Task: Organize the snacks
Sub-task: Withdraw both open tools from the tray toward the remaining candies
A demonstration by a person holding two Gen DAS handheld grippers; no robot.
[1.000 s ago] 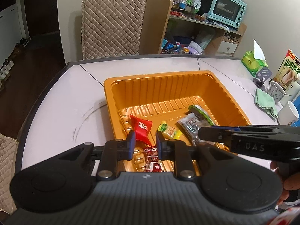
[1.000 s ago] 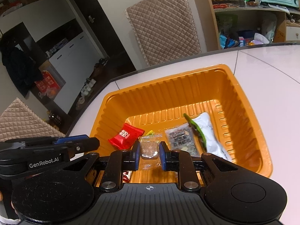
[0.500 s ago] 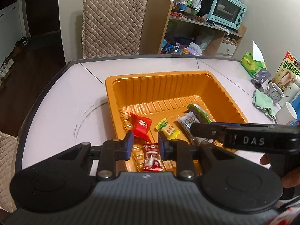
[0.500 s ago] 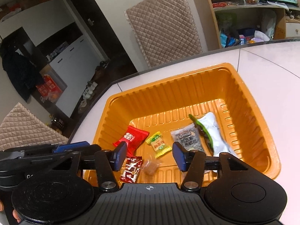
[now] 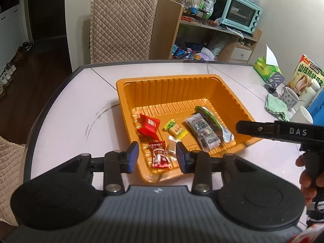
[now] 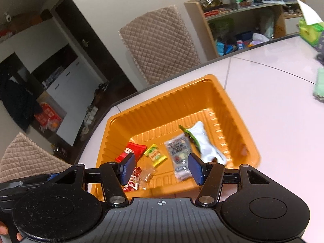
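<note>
An orange tray (image 5: 168, 85) (image 6: 162, 105) on the white table holds several snacks: a red packet (image 5: 148, 124) (image 6: 137, 148), a yellow-green candy (image 5: 175, 129) (image 6: 155, 155), a red-white candy (image 5: 160, 158) (image 6: 133, 179), a clear-wrapped candy (image 5: 172, 146) (image 6: 147, 175), a grey packet (image 5: 204, 131) (image 6: 179, 151) and a white-green packet (image 5: 221, 126) (image 6: 202, 139). My left gripper (image 5: 157, 158) is open and empty above the tray's near edge. My right gripper (image 6: 161, 169) is open and empty above the tray's near side; it also shows in the left wrist view (image 5: 283, 131).
At the table's right stand a green tissue pack (image 5: 263, 69), a snack box (image 5: 305, 77), mugs (image 5: 289, 99) and a green cloth (image 5: 276, 106). A quilted chair (image 5: 121, 26) and a shelf with a teal oven (image 5: 241, 13) are behind the table.
My right gripper opened and dropped the clear-wrapped candy into the tray, then drew back. My left gripper opened, left the red-white candy in the tray and pulled back.
</note>
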